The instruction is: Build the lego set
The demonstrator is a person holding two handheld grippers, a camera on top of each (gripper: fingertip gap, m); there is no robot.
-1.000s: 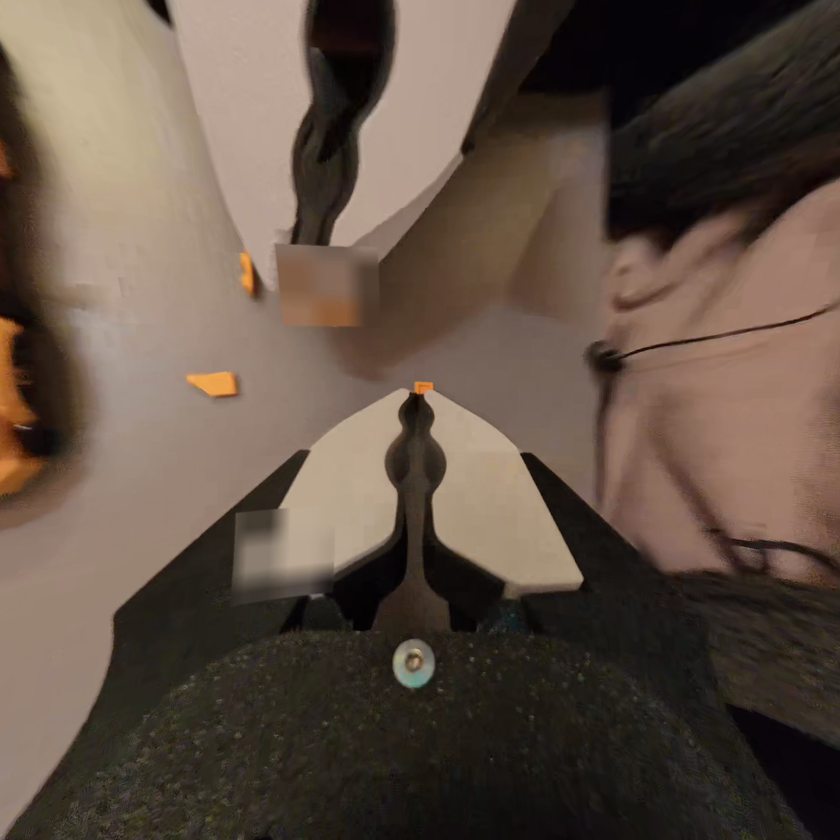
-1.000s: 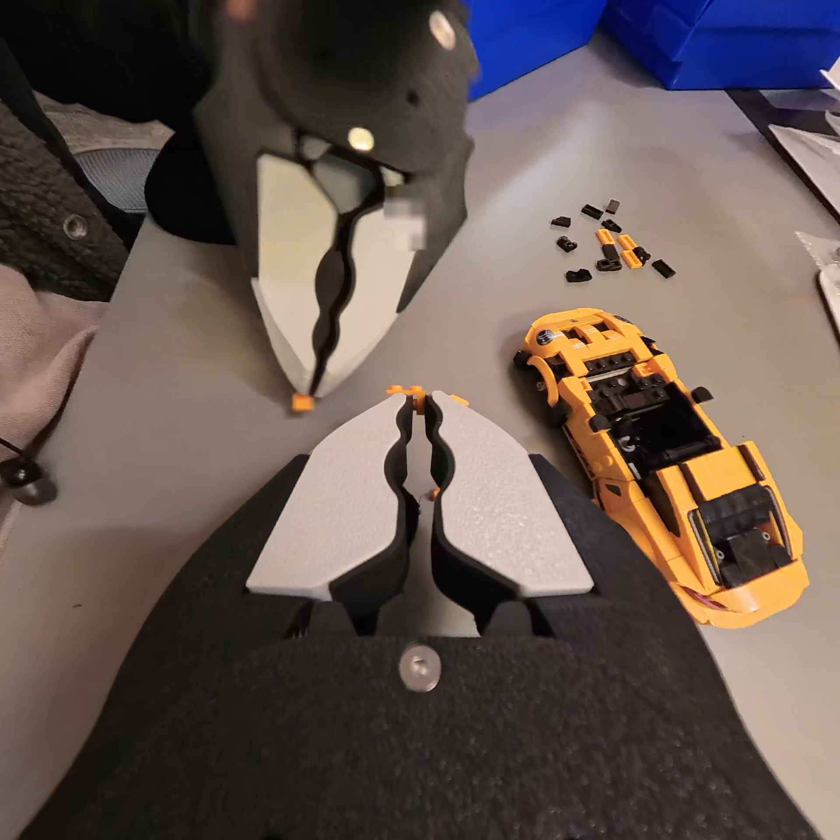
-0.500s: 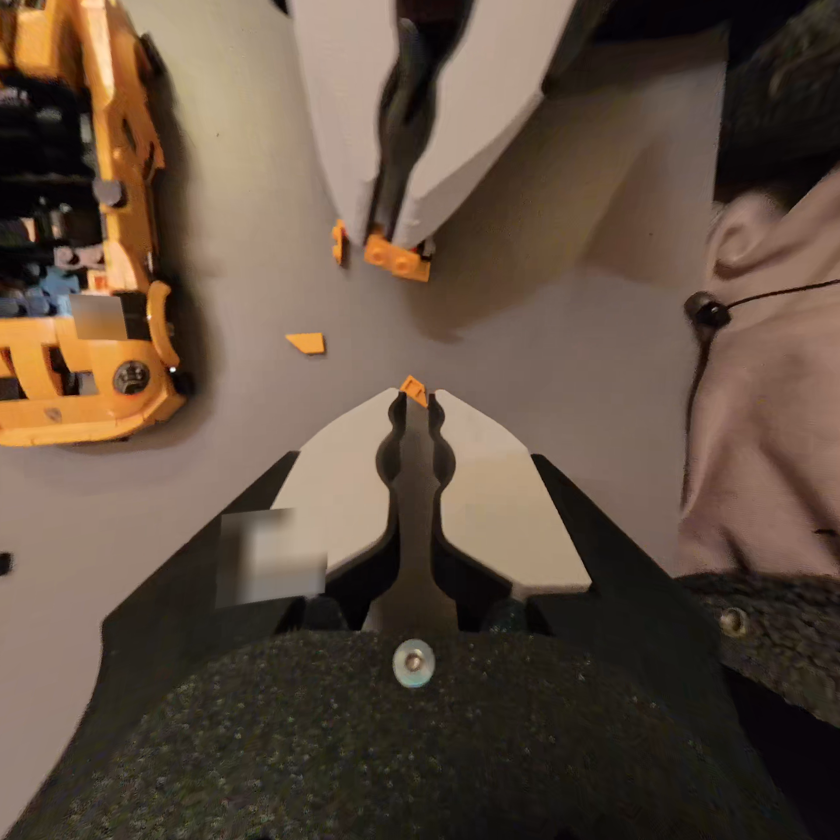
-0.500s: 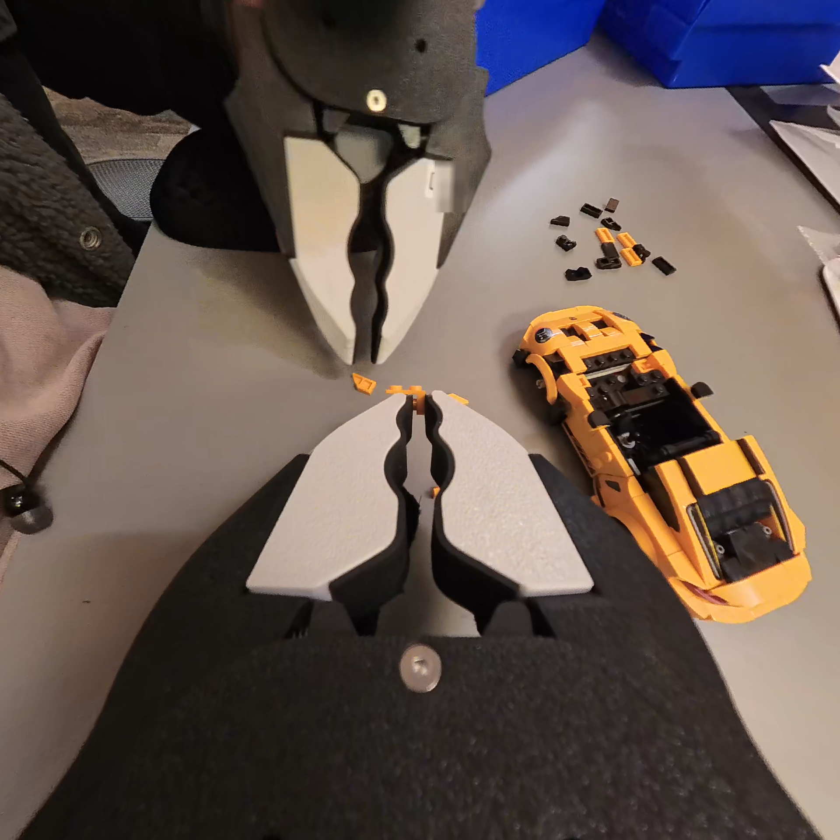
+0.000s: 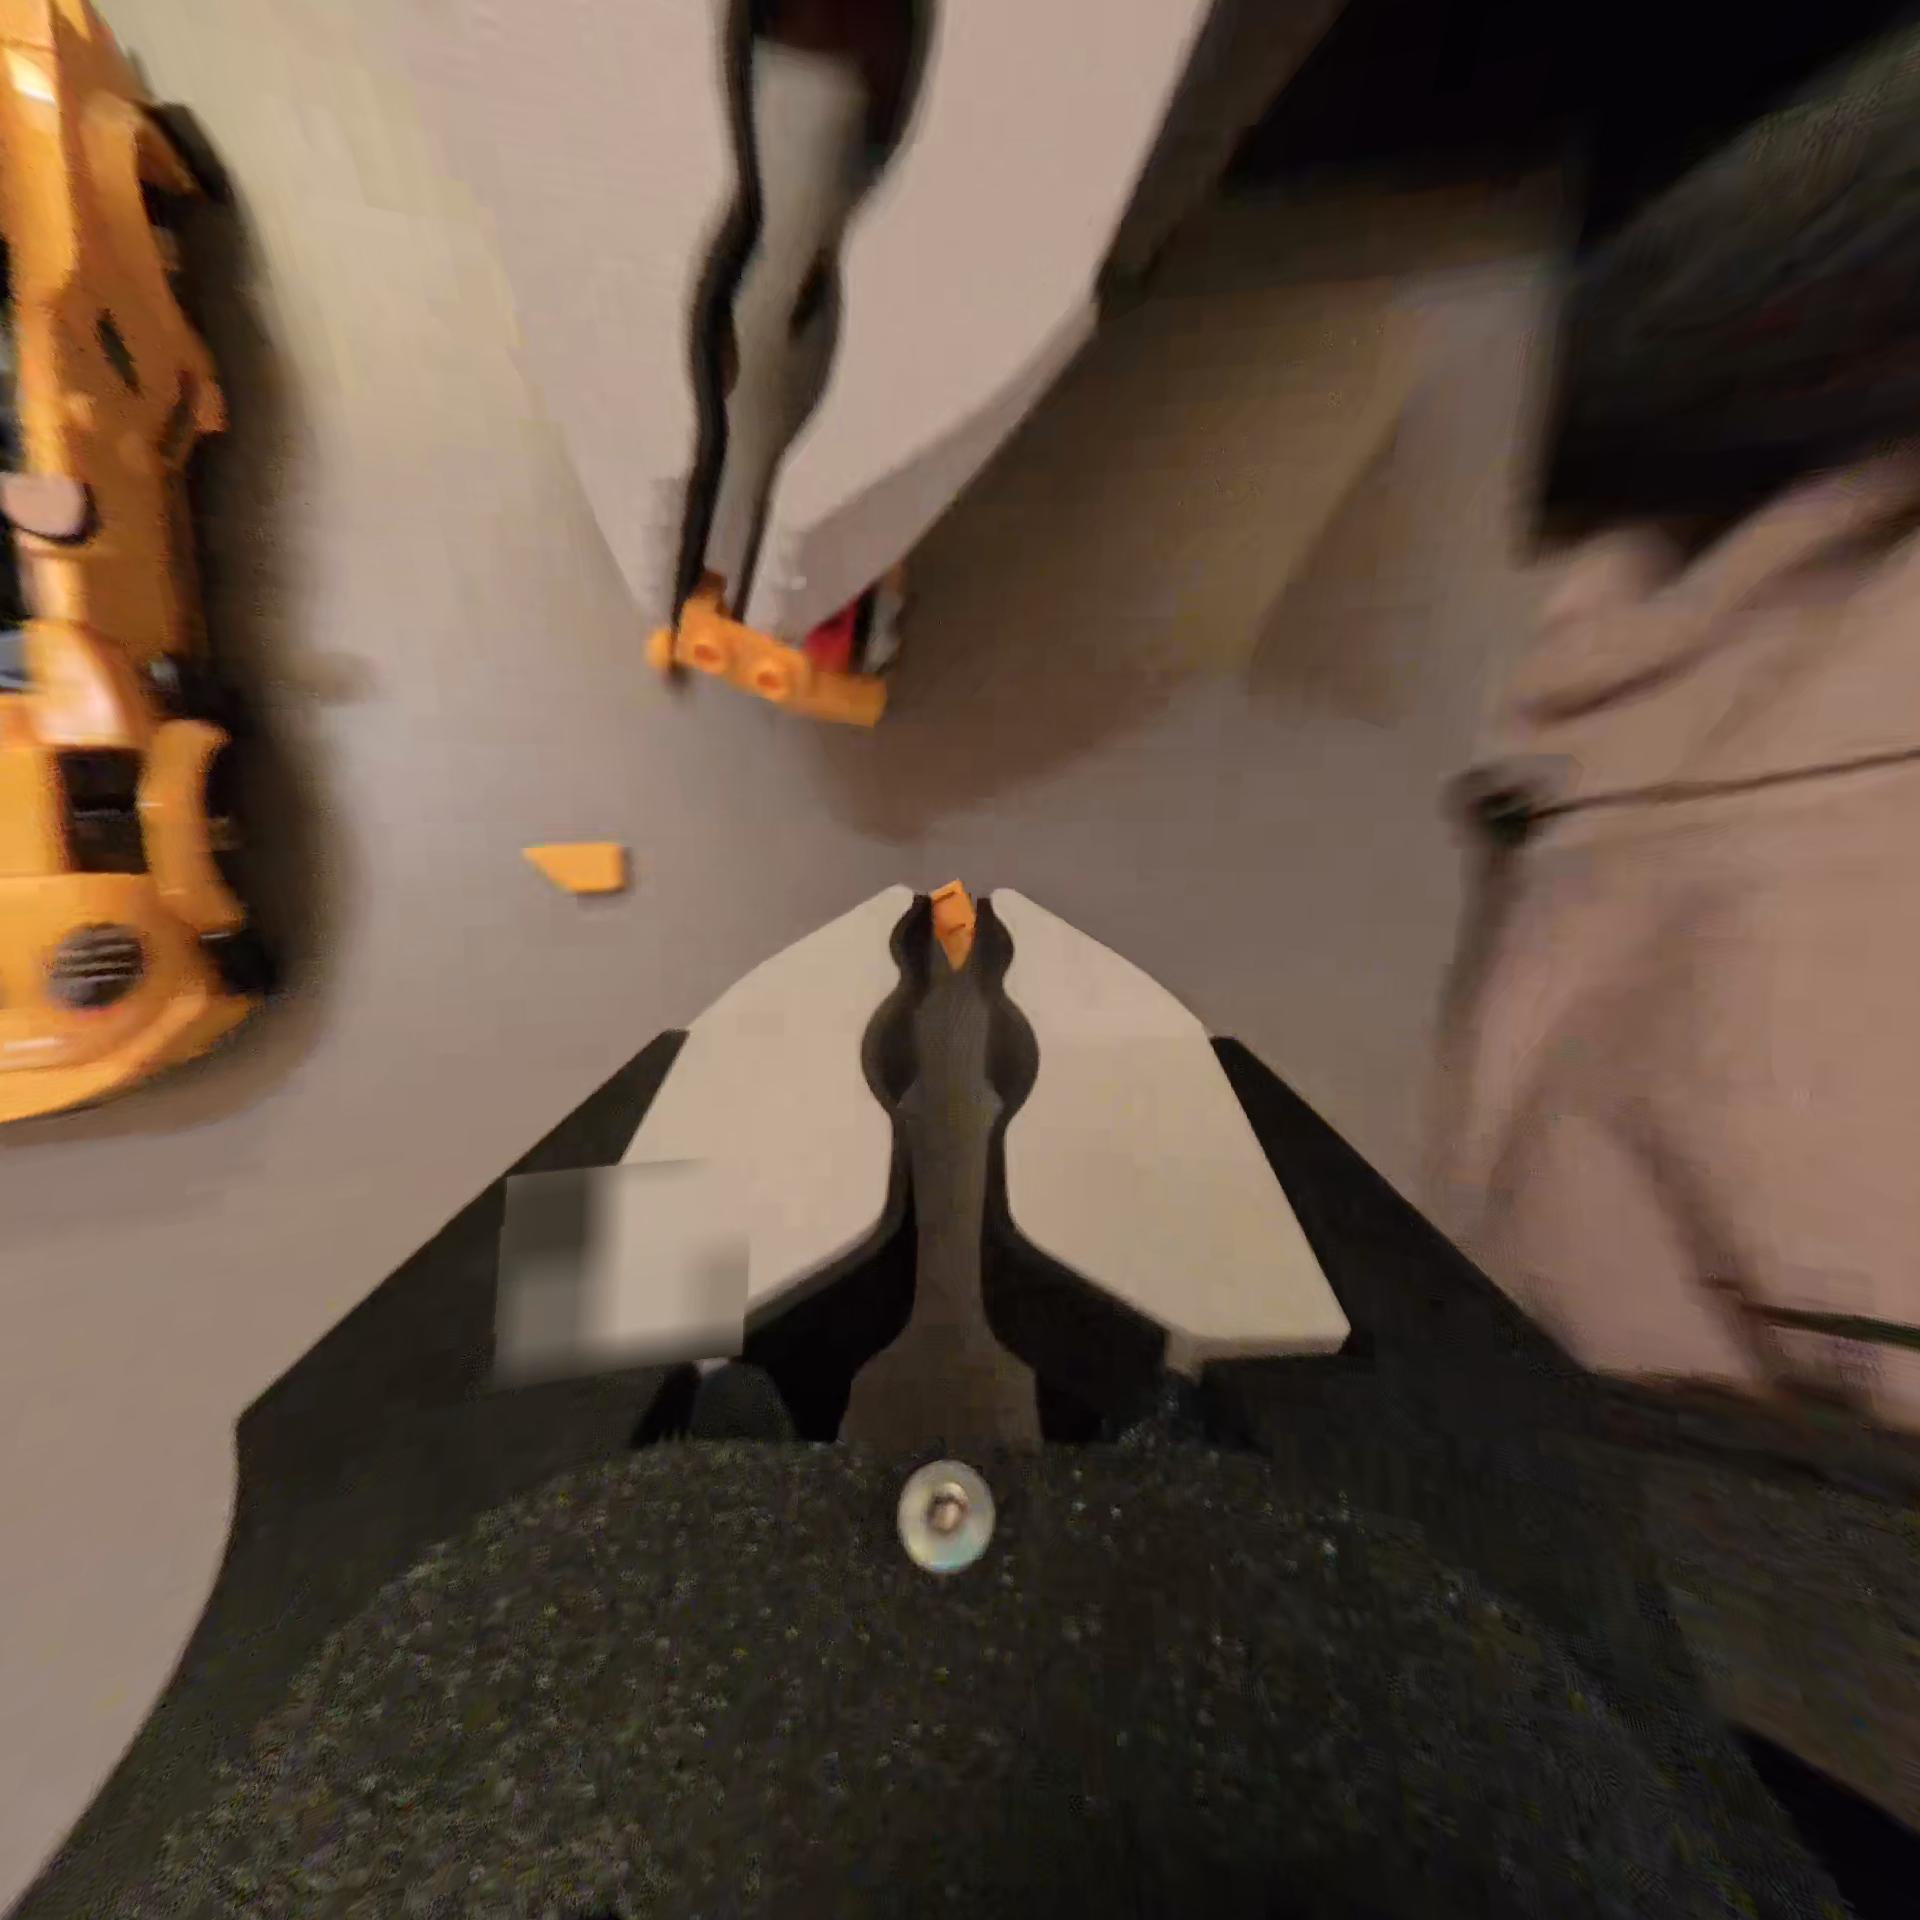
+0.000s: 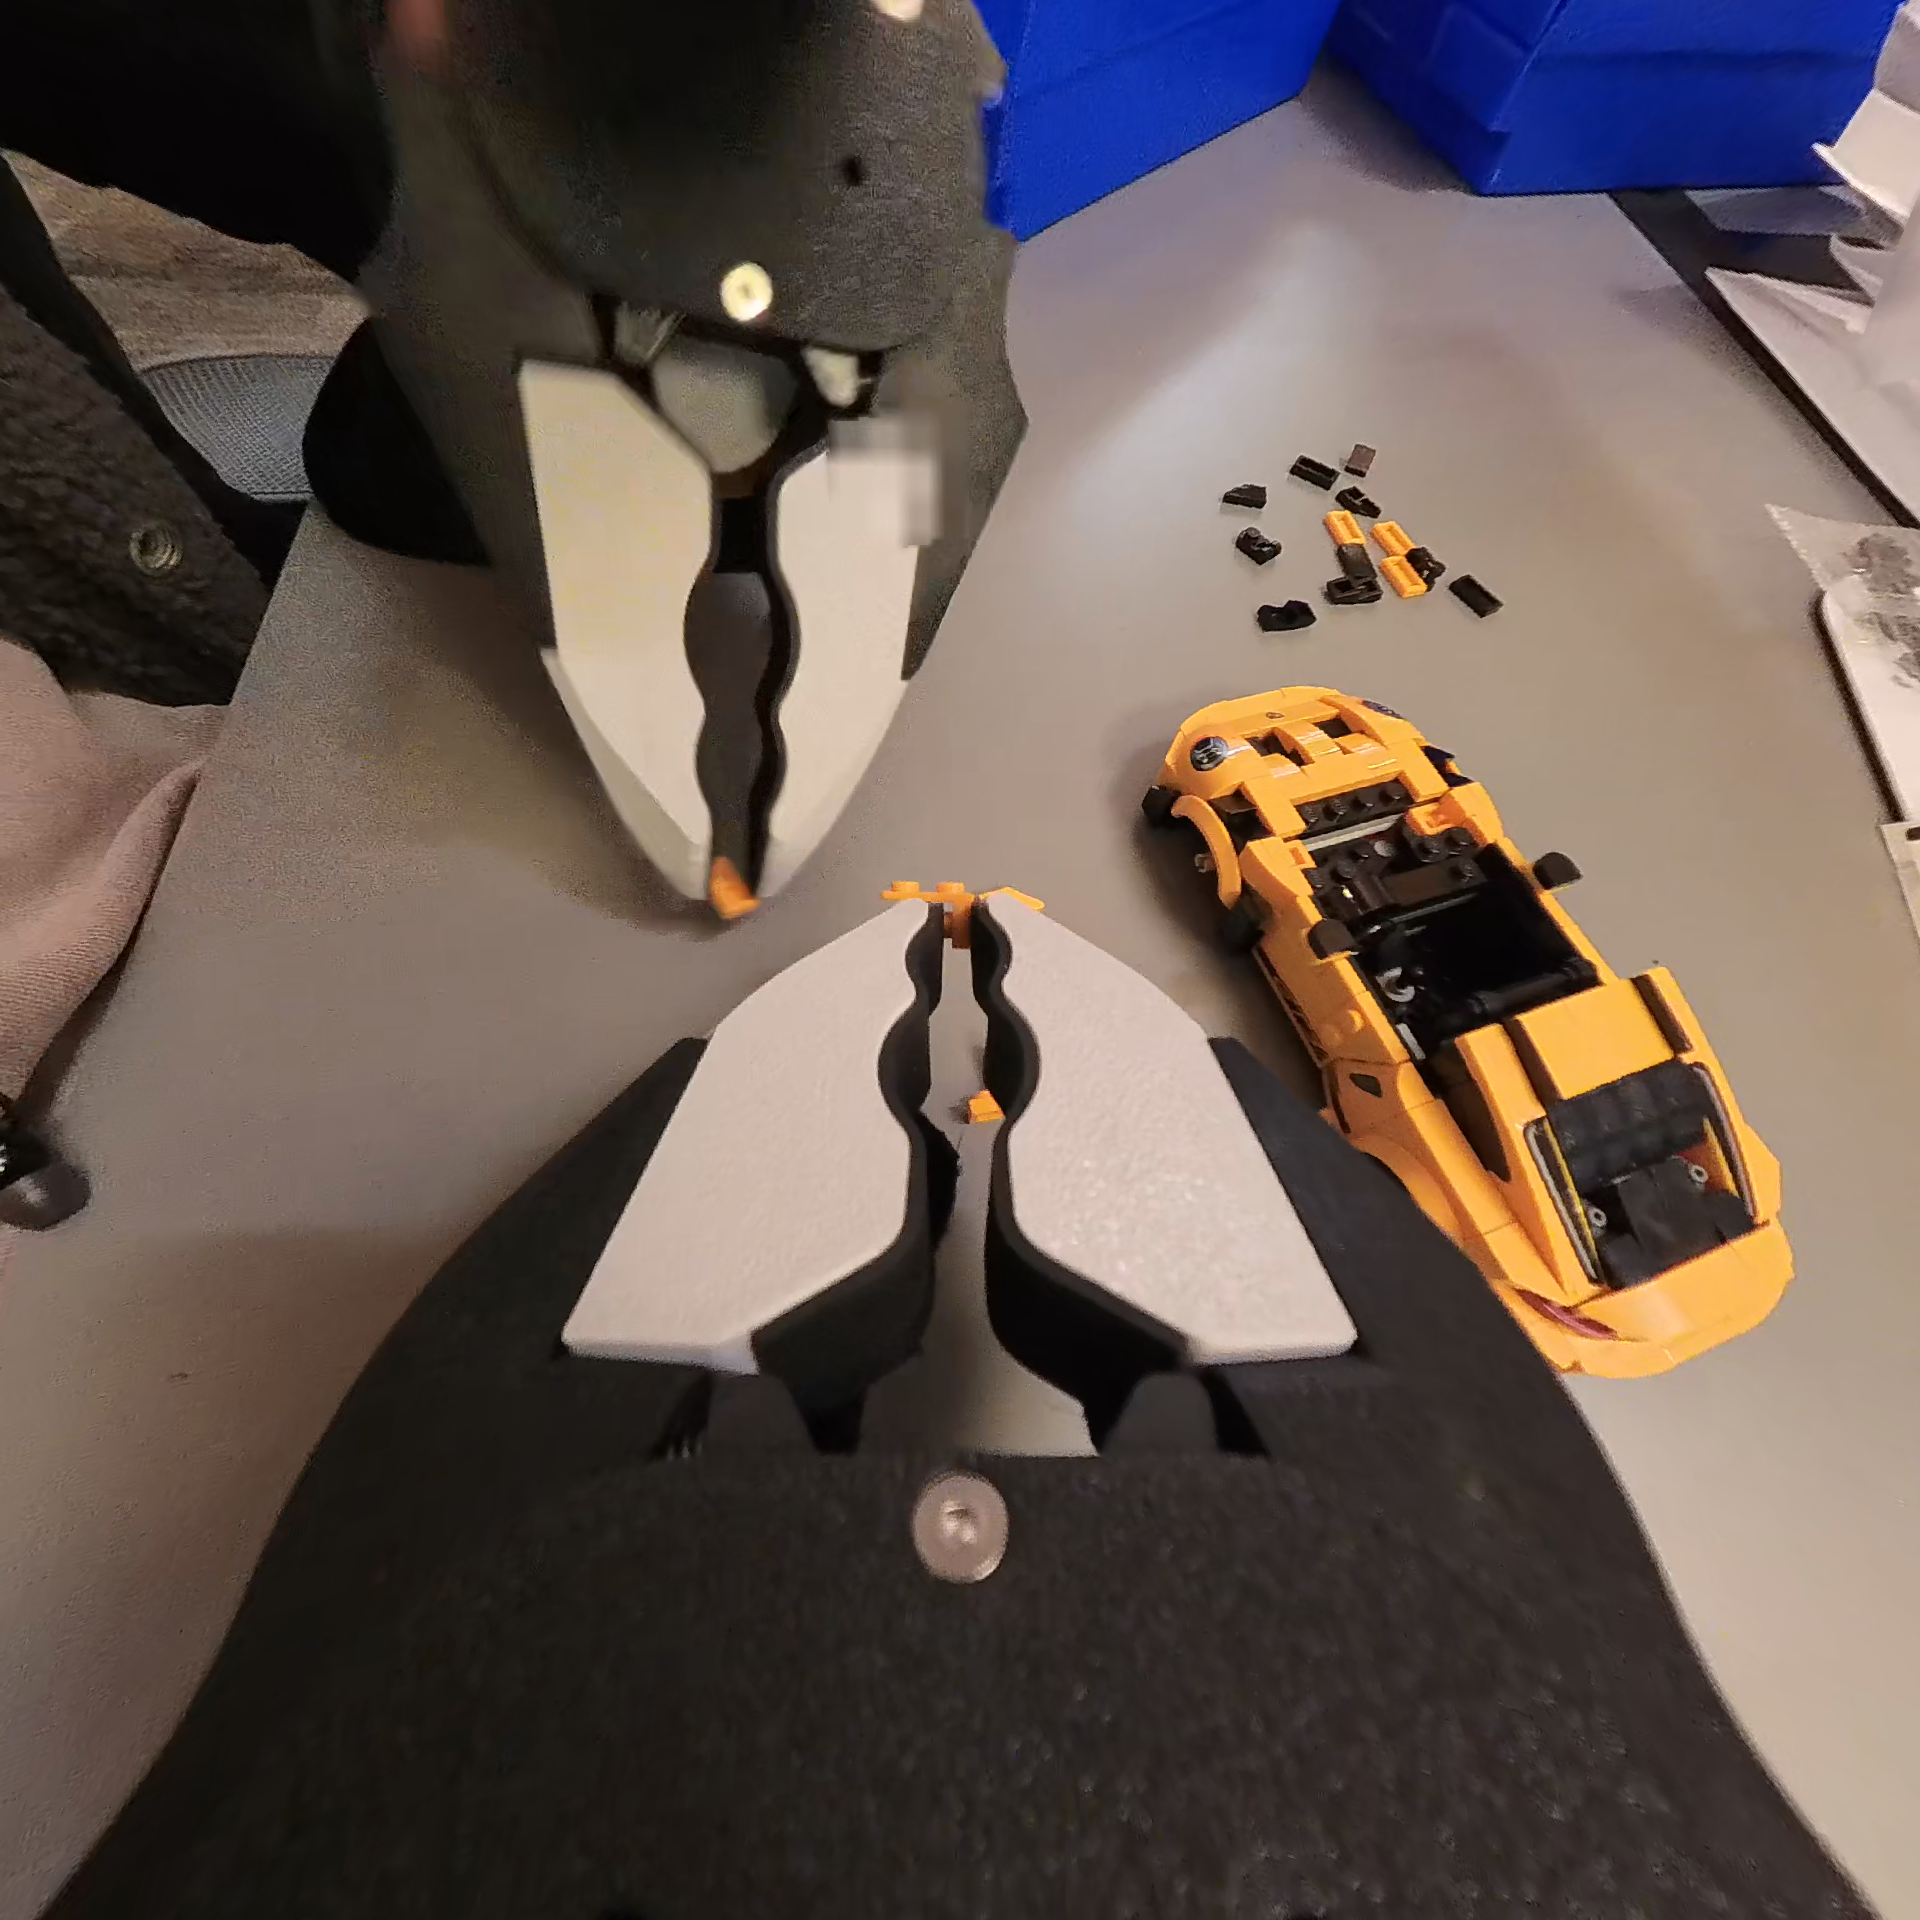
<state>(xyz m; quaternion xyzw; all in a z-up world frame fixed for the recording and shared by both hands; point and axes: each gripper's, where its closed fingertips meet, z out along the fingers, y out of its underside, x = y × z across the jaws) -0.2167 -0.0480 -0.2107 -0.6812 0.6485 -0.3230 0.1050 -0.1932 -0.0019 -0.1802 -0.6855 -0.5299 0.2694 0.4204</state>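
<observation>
The left tool (image 5: 951, 902) is closed on a small orange wedge piece (image 5: 953, 925), pinched at the very tips of its grey fingers. In the right wrist view the same tool (image 6: 736, 883) comes in from the upper left, tips pointing down at the grey bench (image 6: 1299, 343), with the orange wedge piece (image 6: 730, 885) showing between them.

The right tool (image 6: 958, 914) is closed on an orange studded plate (image 6: 940, 896), which sticks out sideways past both fingertips. From the left wrist view this plate (image 5: 769, 670) is seen with round studs on its face, held at the tips of the right tool (image 5: 717, 613), and something red and dark shows just behind it; what that is cannot be told. The two tools face each other tip to tip, near but apart.

A loose orange wedge (image 5: 580, 865) lies flat on the bench between the tools and the orange car (image 5: 94, 623). In the right wrist view the car (image 6: 1455, 1018), orange with a black open middle, lies to the right of the right tool. Beyond it lies a small scatter of black and orange pieces (image 6: 1351, 540). Blue bins (image 6: 1351, 83) stand at the far edge of the bench
</observation>
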